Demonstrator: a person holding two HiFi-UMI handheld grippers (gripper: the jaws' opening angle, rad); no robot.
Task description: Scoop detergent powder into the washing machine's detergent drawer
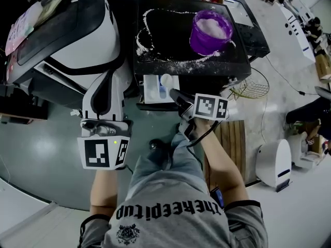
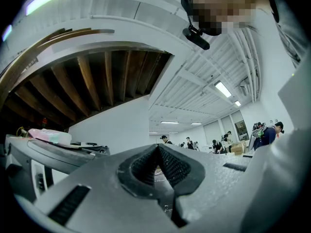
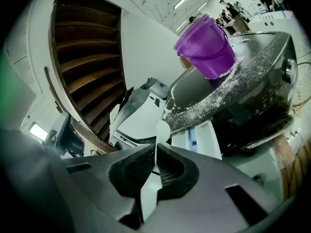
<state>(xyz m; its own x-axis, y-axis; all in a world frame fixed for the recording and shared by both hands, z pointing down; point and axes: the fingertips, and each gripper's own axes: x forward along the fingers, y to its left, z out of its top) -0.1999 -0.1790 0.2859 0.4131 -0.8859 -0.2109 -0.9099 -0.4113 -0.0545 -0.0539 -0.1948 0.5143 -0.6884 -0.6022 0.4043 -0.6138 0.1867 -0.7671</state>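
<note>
Between the right tongs sits the scoop, bowl over the drawer.

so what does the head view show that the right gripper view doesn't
Only the head view: the left gripper and the person's grey shirt. Only the right gripper view: the right gripper with its jaws shut on the spoon handle, plus people far behind. Both: the purple bucket on the powder-strewn black top, and the open drawer with the spoon bowl by it.
</note>
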